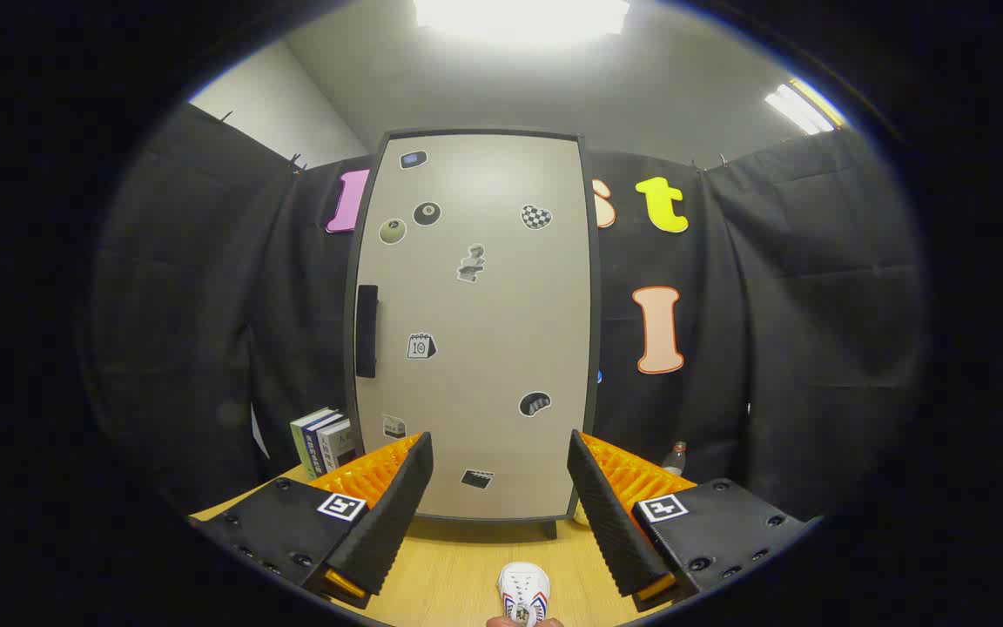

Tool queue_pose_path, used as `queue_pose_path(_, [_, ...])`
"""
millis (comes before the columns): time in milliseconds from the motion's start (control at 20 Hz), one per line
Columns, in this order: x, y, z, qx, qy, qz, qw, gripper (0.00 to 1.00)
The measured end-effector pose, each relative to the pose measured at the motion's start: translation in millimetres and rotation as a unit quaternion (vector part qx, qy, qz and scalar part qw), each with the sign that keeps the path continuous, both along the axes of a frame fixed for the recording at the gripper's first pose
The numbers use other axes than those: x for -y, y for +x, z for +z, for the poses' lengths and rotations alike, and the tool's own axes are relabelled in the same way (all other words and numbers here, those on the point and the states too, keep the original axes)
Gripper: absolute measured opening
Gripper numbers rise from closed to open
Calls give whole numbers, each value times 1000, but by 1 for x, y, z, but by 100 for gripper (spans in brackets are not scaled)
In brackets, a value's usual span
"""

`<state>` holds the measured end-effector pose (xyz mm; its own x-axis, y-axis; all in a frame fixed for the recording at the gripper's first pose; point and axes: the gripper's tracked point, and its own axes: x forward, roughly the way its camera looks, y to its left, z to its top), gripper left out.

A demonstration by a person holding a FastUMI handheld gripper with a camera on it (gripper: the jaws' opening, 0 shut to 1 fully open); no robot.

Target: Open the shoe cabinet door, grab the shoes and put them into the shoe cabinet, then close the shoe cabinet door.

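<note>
while the shoe cabinet [475,322] stands shut on the table [449,575], its pale door [501,287] is seen straight ahead, beyond the fingers. a dark handle [366,331] is set on the door's left edge; being stiff and fixed, it is judged the best place to be hooked and pulled. some books [323,440] are stood to the cabinet's left. a small white shoe [524,592], likely light and soft, is seen low between the fingers. the gripper [498,505] is held wide apart, with nothing grasped.

Gripper-mounted fisheye view, low over the table [449,575], facing the nearby closed shoe cabinet door [475,322] head-on.
</note>
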<state>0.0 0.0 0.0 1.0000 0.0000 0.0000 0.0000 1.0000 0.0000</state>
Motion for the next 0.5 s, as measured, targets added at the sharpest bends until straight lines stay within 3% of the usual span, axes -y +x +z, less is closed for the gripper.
queue_pose_path(500, [-10, 7, -2, -4, 0, 12, 1000, 97])
